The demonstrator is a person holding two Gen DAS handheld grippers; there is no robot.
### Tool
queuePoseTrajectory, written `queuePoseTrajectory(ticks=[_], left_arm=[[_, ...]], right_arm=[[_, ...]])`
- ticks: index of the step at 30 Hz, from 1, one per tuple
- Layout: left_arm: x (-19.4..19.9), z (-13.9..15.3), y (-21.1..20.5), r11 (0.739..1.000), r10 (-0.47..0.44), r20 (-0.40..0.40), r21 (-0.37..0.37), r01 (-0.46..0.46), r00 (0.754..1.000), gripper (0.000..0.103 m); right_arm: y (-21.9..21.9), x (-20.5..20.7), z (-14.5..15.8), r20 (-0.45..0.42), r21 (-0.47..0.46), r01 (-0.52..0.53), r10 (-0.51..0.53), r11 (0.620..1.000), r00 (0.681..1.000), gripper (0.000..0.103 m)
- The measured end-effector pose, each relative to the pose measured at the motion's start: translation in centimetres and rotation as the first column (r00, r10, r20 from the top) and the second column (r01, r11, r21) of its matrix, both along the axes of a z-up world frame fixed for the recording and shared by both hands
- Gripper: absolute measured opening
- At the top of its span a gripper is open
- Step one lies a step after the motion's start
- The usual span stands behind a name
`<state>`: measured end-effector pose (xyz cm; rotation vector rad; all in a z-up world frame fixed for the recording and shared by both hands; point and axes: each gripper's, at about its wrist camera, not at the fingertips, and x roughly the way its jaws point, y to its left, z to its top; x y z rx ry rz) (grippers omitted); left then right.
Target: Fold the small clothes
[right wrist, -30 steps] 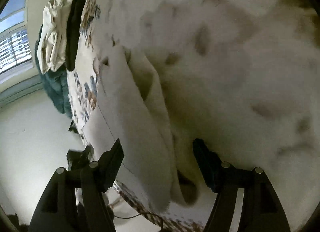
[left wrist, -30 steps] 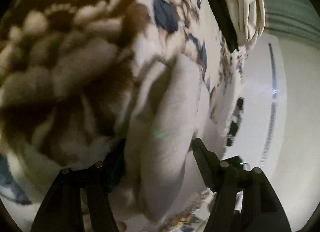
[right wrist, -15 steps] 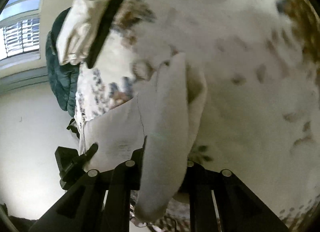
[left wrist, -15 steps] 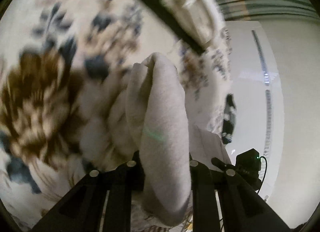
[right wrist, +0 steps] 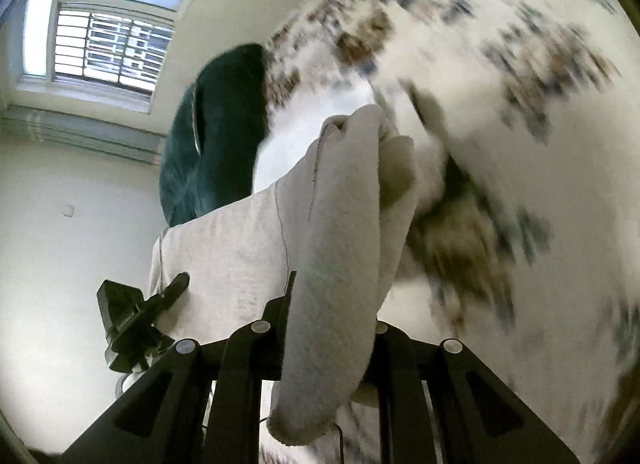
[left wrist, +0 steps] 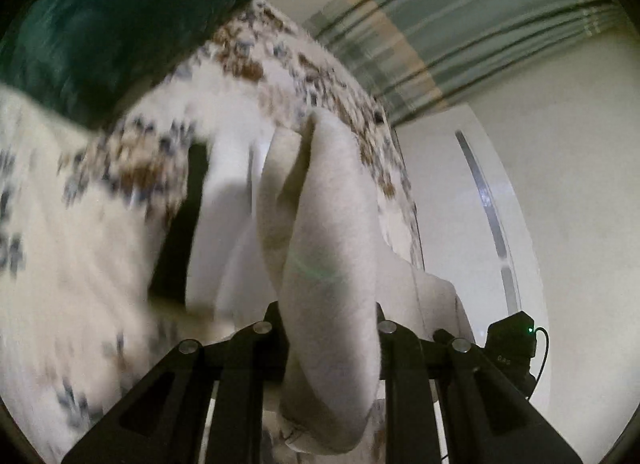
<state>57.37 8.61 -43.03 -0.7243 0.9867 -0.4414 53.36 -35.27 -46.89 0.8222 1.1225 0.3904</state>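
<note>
My cream garment [left wrist: 328, 248] is bunched into a thick fold running lengthwise away from each camera. It sits lifted over the floral bedspread [left wrist: 80, 224], near the bed's edge. My left gripper [left wrist: 330, 328] is clamped on one end, my right gripper [right wrist: 332, 328] on the other. A dark green cushion [right wrist: 212, 148] lies on the bed beyond.

Floral bedspread [left wrist: 72, 232], dark green cushion [left wrist: 120, 24], barred window [right wrist: 108, 48], striped curtain [left wrist: 460, 36]

Barred window [right wrist: 100, 20] bright — pale walls [left wrist: 580, 184], striped curtain [left wrist: 460, 24], floral bedspread [right wrist: 520, 124].
</note>
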Motion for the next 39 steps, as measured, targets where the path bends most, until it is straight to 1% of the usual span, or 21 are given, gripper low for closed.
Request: queuePoseTrajectory(ticks=[3,4,6,8,10,11,12,13,14,15,16,17,18,19,21,23,25,26,30,34,39], left_arm=[[5.2,-2.6,0.4,0.999,0.026,-0.022,0.046,-0.025,0.999,0.016],[6.1,-3.5,0.2,0.996,0.032,-0.037,0.079,-0.029,0.999,0.016],[7.7,-5.6,-0.4,0.985,0.032,-0.085,0.174,-0.017,0.996,0.018],[8.3,-6.7,-1.1,0.962,0.023,-0.120,0.272,0.010,0.992,0.025],[7.9,-6.8,-1.5,0.946,0.015,-0.120,0.324,0.025,0.993,0.029],[7.5,-6.4,-1.5,0.935,0.020,-0.105,0.355,0.019,0.994,0.042],[7.1,-5.7,-1.6,0.910,0.045,-0.090,0.414,-0.004,0.995,0.058],[6.6,-4.9,-1.7,0.878,0.076,-0.066,0.478,-0.036,0.995,0.063],[6.4,-4.5,-1.8,0.852,0.094,-0.035,0.520,-0.062,0.995,0.068],[5.8,-3.6,-2.1,0.816,0.111,0.007,0.570,-0.095,0.994,0.080],[5.3,-3.1,-2.4,0.783,0.124,0.029,0.611,-0.116,0.992,0.088],[4.9,-2.7,-2.7,0.772,0.128,0.035,0.624,-0.122,0.991,0.103],[4.4,-2.3,-3.0,0.772,0.123,0.041,0.624,-0.122,0.992,0.103],[4.1,-2.1,-3.2,0.756,0.131,0.047,0.641,-0.130,0.990,0.103],[3.1,-1.5,-4.1,0.724,0.130,0.060,0.676,-0.136,0.990,0.103],[1.9,-0.9,-5.1,0.705,0.129,0.061,0.696,-0.135,0.990,0.103],[1.2,-0.2,-6.0,0.698,0.118,0.052,0.706,-0.120,0.992,0.103],[0.4,0.4,-6.5,0.681,0.120,0.058,0.721,-0.125,0.991,0.103],[-2.5,3.7,-8.2,0.651,0.107,0.096,0.746,-0.143,0.990,0.103],[-6.0,7.3,-9.6,0.652,0.086,0.122,0.743,-0.148,0.989,0.103],[-11.4,12.8,-11.2,0.661,0.066,0.166,0.731,-0.168,0.984,0.103]], right_arm=[[0.5,6.4,-1.1,0.011,-0.021,-0.001,0.001,1.000,1.000,0.016],[0.7,8.3,-1.9,0.003,-0.037,-0.003,0.003,0.999,1.000,0.016],[1.4,11.5,-4.1,-0.036,-0.098,-0.021,0.017,0.995,0.999,0.016],[2.3,13.0,-5.8,-0.078,-0.174,-0.041,0.028,0.984,0.997,0.016],[3.4,13.7,-6.7,-0.101,-0.286,-0.091,0.064,0.954,0.993,0.017],[3.9,13.9,-6.9,-0.114,-0.328,-0.104,0.070,0.939,0.991,0.024],[4.3,14.0,-6.9,-0.130,-0.374,-0.114,0.069,0.921,0.989,0.027],[4.8,13.9,-6.7,-0.134,-0.433,-0.123,0.071,0.893,0.988,0.038],[5.3,13.7,-6.3,-0.133,-0.495,-0.127,0.069,0.859,0.989,0.056],[5.8,13.3,-6.1,-0.130,-0.548,-0.131,0.071,0.826,0.989,0.074],[6.4,12.9,-5.6,-0.123,-0.601,-0.130,0.070,0.788,0.990,0.083],[7.2,12.3,-5.0,-0.112,-0.654,-0.123,0.066,0.746,0.992,0.096],[7.7,11.7,-4.4,-0.103,-0.684,-0.116,0.063,0.720,0.993,0.103],[8.2,11.0,-3.9,-0.094,-0.722,-0.104,0.052,0.684,0.994,0.103],[8.8,9.6,-2.9,-0.080,-0.764,-0.082,0.033,0.640,0.996,0.103],[9.5,7.8,-1.4,-0.049,-0.803,-0.049,0.017,0.594,0.999,0.103],[10.0,6.1,0.2,-0.016,-0.826,-0.018,0.009,0.563,1.000,0.103],[10.0,5.3,1.0,-0.007,-0.833,-0.006,0.000,0.553,1.000,0.103],[10.2,1.9,4.6,0.031,-0.839,0.040,-0.026,0.542,0.999,0.103],[10.6,-2.3,9.3,0.083,-0.852,0.084,-0.026,0.516,0.996,0.103],[10.9,-8.0,15.6,0.144,-0.847,0.135,-0.023,0.513,0.989,0.103]])
